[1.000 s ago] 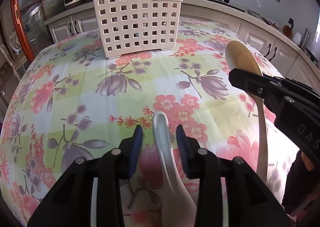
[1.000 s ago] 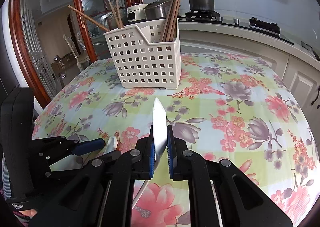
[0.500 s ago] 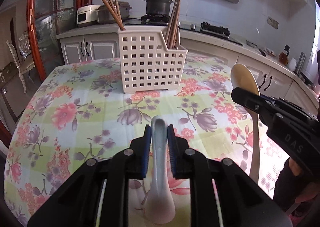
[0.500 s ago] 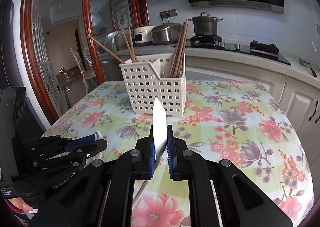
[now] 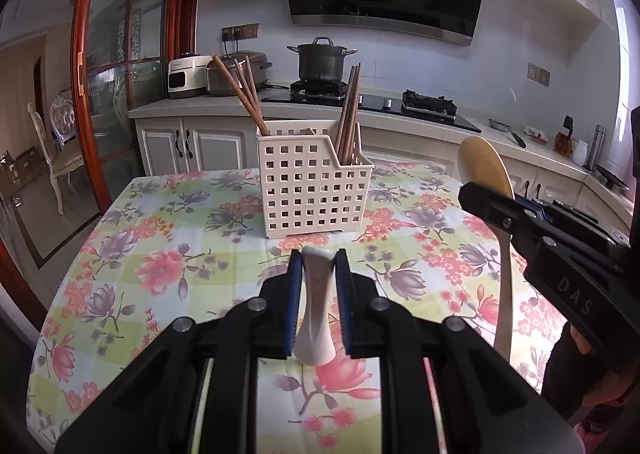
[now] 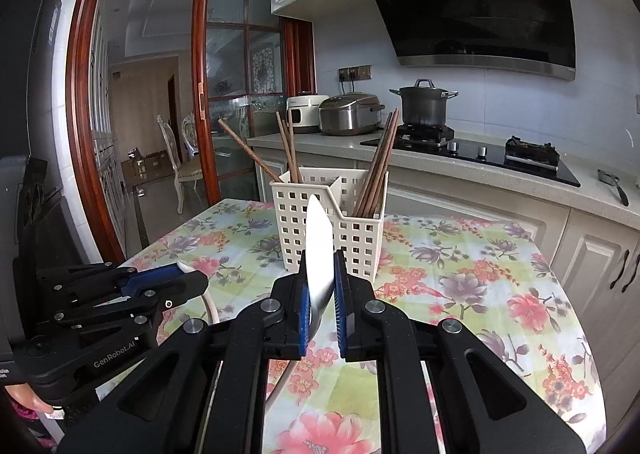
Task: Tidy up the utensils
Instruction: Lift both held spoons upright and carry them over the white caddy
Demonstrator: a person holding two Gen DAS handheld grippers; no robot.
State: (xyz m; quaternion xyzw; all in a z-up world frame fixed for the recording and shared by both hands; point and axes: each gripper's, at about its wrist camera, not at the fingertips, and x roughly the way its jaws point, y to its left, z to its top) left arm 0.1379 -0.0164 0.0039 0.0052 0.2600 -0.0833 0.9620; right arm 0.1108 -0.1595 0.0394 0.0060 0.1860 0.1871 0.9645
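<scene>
A white ceramic spoon point(image 5: 316, 306) is clamped by its handle in my left gripper point(image 5: 319, 258), its bowl hanging down toward me above the table. My right gripper point(image 6: 320, 258) is shut on a pale beige serving spoon point(image 6: 320, 238), edge-on here. From the left wrist view, that beige spoon point(image 5: 484, 161) stands bowl up in the right gripper point(image 5: 480, 193), handle hanging below. The cream perforated basket point(image 5: 314, 189) sits ahead on the table and holds brown chopsticks point(image 5: 348, 113) in two compartments. The left gripper point(image 6: 188, 278) shows low left in the right wrist view.
The table wears a floral cloth point(image 5: 168, 266). Behind it runs a kitchen counter point(image 5: 400, 117) with a pot point(image 5: 322, 61), rice cookers point(image 5: 236, 73) and a stove. A glass door and a chair point(image 5: 56, 157) lie to the left. A hand point(image 5: 600, 402) holds the right gripper.
The left jaws closed onto the white spoon's handle. Both grippers rose off the table and tipped upward, each carrying its spoon, so the basket now sits lower in both views.
</scene>
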